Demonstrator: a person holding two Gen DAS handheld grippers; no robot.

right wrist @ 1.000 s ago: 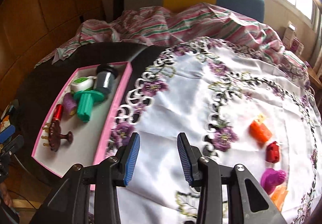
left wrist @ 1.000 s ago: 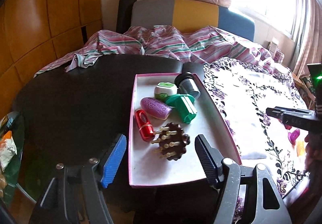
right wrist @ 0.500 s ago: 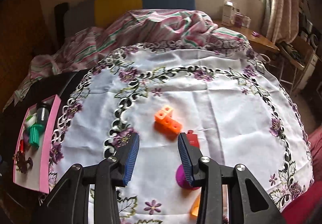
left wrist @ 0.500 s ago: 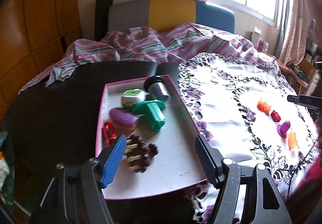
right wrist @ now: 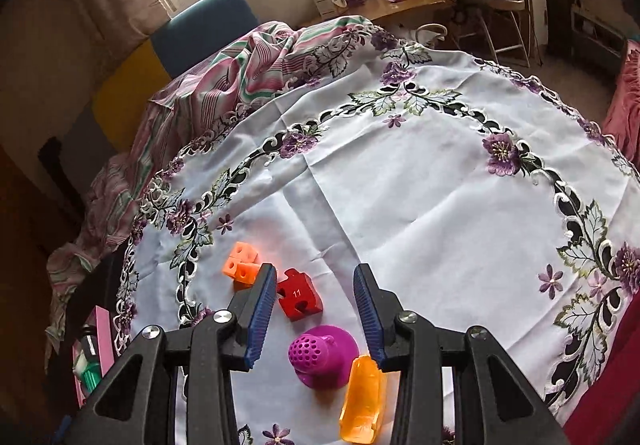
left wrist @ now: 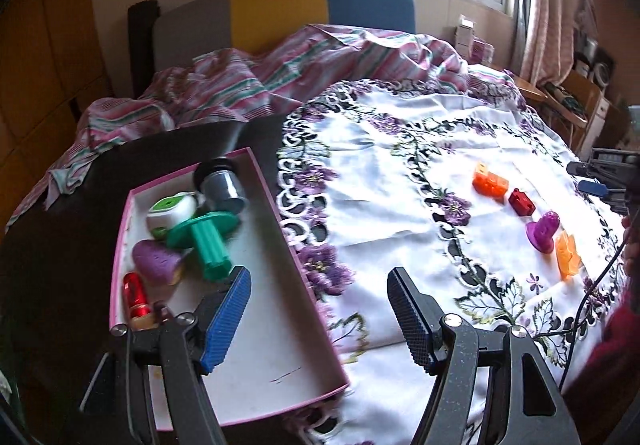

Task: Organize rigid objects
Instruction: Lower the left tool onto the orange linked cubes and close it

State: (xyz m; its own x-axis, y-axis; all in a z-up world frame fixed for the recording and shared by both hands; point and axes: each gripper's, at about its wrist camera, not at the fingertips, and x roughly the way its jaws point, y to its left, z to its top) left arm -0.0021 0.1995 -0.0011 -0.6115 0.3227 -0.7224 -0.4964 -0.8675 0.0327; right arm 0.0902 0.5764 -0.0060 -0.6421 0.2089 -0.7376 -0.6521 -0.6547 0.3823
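Note:
A pink-rimmed tray (left wrist: 280,245) on the dark table holds a grey cup (left wrist: 222,187), a white-green box (left wrist: 172,209), a green peg (left wrist: 208,245), a purple piece (left wrist: 154,261) and a red piece (left wrist: 134,295). My left gripper (left wrist: 320,317) is open and empty above the tray's right edge. On the embroidered cloth lie an orange block (right wrist: 240,265), a red puzzle piece (right wrist: 298,295), a magenta cone (right wrist: 322,357) and an orange clear piece (right wrist: 362,401). My right gripper (right wrist: 316,309) is open and empty just above the red and magenta pieces.
A striped blanket (left wrist: 280,73) is bunched at the far side of the table, with a chair back (left wrist: 280,13) behind it. A wooden desk (right wrist: 380,5) and chairs stand beyond the cloth. The tray's edge shows at the left in the right wrist view (right wrist: 102,329).
Both grippers have swung to the right. My right gripper has moved from near the tray across the cloth to just over the loose pieces. Both stay open.

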